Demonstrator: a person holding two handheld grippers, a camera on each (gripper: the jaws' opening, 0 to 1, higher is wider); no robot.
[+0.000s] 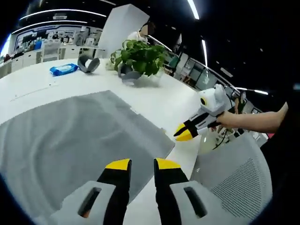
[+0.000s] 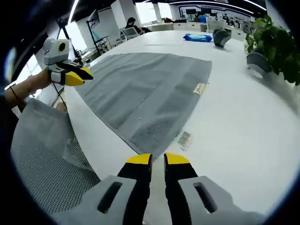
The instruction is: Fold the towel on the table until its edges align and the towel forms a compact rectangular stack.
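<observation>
In your left gripper view, the potted plant stands beyond the grey towel, with a blue packet and a grey holder beside it; none of them touches the towel. The towel lies flat on the white table. Your left gripper hovers over its near edge, jaws slightly apart, pinching nothing. Your right gripper comes in beside the towel's corner.

In your right gripper view, the towel runs lengthwise away from you. A mesh chair back stands against the table's edge. Your right gripper is nearly closed, empty, just short of the towel's corner. The left gripper is at the towel's far side, tips together.
</observation>
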